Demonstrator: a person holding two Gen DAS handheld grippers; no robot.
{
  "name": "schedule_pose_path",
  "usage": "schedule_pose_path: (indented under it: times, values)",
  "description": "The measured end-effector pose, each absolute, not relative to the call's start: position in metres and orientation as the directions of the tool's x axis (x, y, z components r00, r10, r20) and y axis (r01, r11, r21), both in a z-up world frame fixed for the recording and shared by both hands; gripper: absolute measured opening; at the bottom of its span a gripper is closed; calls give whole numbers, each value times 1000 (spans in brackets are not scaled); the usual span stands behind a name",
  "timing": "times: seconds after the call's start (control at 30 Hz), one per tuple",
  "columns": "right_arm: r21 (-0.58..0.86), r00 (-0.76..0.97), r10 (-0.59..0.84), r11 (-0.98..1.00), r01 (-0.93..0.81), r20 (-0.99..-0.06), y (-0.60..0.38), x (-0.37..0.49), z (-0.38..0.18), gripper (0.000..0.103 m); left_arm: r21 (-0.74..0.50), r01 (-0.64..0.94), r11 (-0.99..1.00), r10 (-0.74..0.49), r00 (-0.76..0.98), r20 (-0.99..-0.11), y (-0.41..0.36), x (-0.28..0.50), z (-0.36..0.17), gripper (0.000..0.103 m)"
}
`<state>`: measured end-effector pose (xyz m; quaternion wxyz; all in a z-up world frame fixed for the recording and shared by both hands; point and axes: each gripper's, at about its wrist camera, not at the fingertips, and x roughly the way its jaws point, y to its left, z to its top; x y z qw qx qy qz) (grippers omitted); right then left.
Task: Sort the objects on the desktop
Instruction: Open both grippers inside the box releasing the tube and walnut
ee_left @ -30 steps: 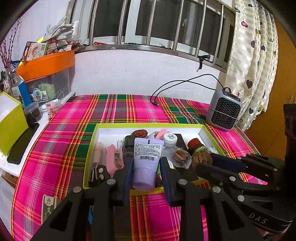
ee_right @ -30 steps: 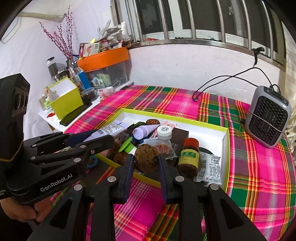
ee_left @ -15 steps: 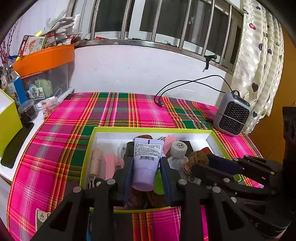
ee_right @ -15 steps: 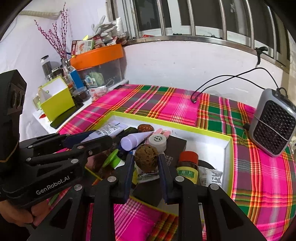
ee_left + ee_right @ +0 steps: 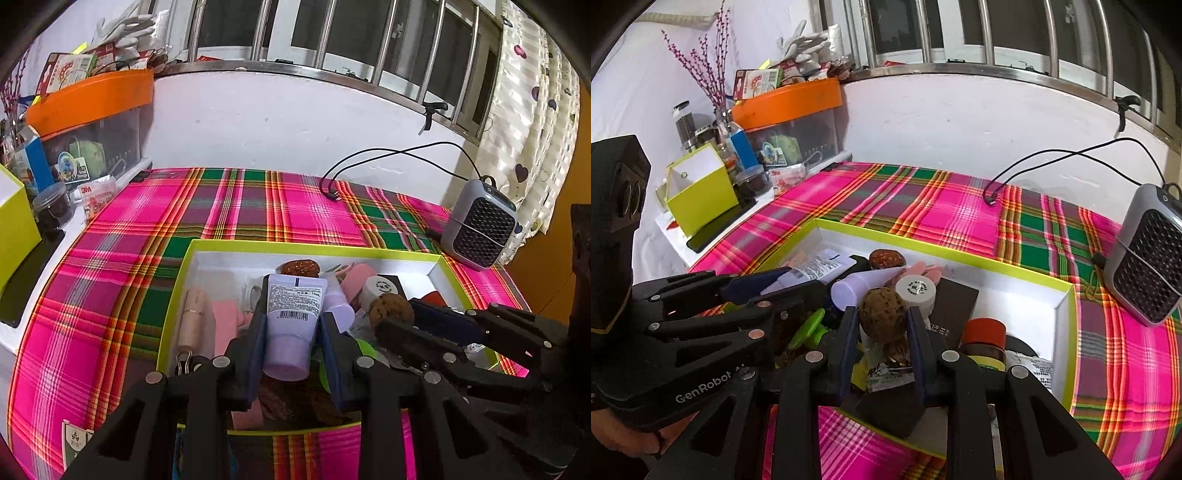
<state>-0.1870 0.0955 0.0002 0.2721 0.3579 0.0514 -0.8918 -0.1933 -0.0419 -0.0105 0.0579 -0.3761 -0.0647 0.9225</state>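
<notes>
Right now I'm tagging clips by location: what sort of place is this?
Probably a home room: a table under a pink-and-green plaid cloth, heart-print curtains beside a barred window, and a small grey desktop heater.

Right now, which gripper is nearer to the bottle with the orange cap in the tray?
Right. The right gripper, holding a brown ball, hangs just beside the orange-capped bottle. The left gripper, holding a purple tube, is farther along the tray.
</notes>
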Motion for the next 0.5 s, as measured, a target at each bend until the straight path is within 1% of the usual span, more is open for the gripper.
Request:
schedule_pose_path:
  times: [0.17, 0.33, 0.5]
  values:
    - [102, -597, -443, -850, 517, -669, 94, -190, -2, 28, -210, -55, -976, 188, -693, -696, -48, -196, -14, 30]
    - [115, -600, -447, -854, 508, -663, 94, -189, 0, 28, -214, -71, -974, 197, -729, -656, -48, -190, -4, 30]
    - [95, -616, -442, -854, 512, -652, 93, -183, 6, 28, -218, -76, -973, 203, -731, -652, -47, -188, -2, 30]
